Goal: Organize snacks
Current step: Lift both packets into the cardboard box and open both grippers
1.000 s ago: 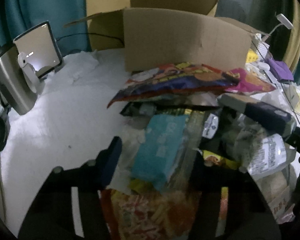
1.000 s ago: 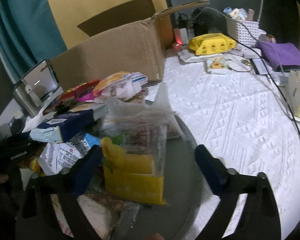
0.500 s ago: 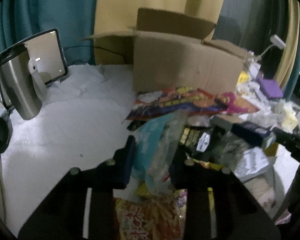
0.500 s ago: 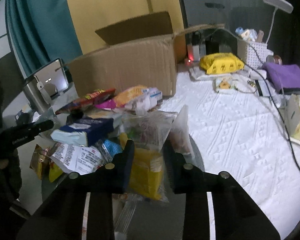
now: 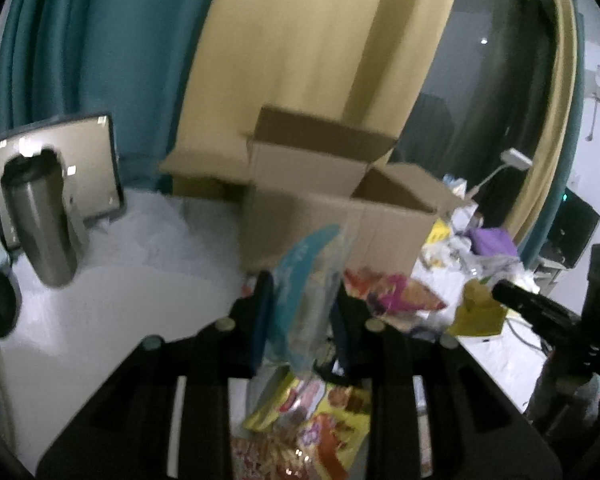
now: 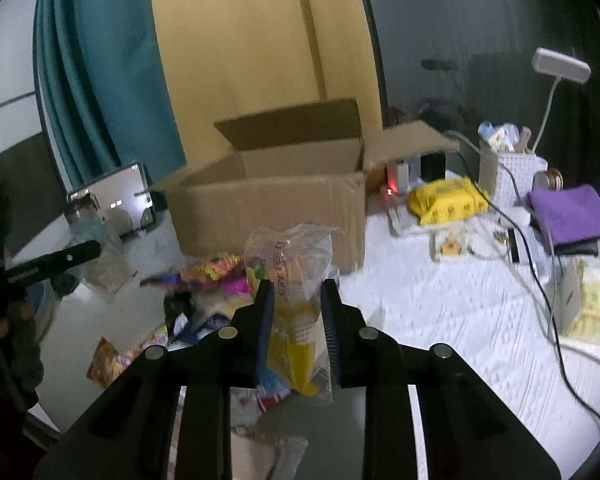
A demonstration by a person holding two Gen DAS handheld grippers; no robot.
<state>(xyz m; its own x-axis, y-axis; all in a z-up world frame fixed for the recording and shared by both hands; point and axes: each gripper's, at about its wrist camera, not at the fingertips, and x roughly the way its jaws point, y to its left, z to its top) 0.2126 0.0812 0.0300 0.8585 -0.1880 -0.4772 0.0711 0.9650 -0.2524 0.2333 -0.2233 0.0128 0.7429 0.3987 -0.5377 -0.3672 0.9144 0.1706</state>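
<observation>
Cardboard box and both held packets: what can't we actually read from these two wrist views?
- Cardboard box contents: both views, hidden by its front wall.
- Blue packet in the left gripper: left wrist view, print motion-blurred, lower end behind the fingers.
- Clear-and-yellow packet in the right gripper: right wrist view, lettering too blurred to read.
- Snack pile: left wrist view, cut off by the gripper body.

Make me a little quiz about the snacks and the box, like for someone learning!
1. True or false: the left hand-held gripper is shut on a blue packet.
2. What does the right hand-held gripper hold? A) a purple cloth B) a clear bag with yellow inside C) a metal cup
3. Fill in: the cardboard box has its flaps ____.

Key: 1 true; 2 B; 3 open.
</observation>
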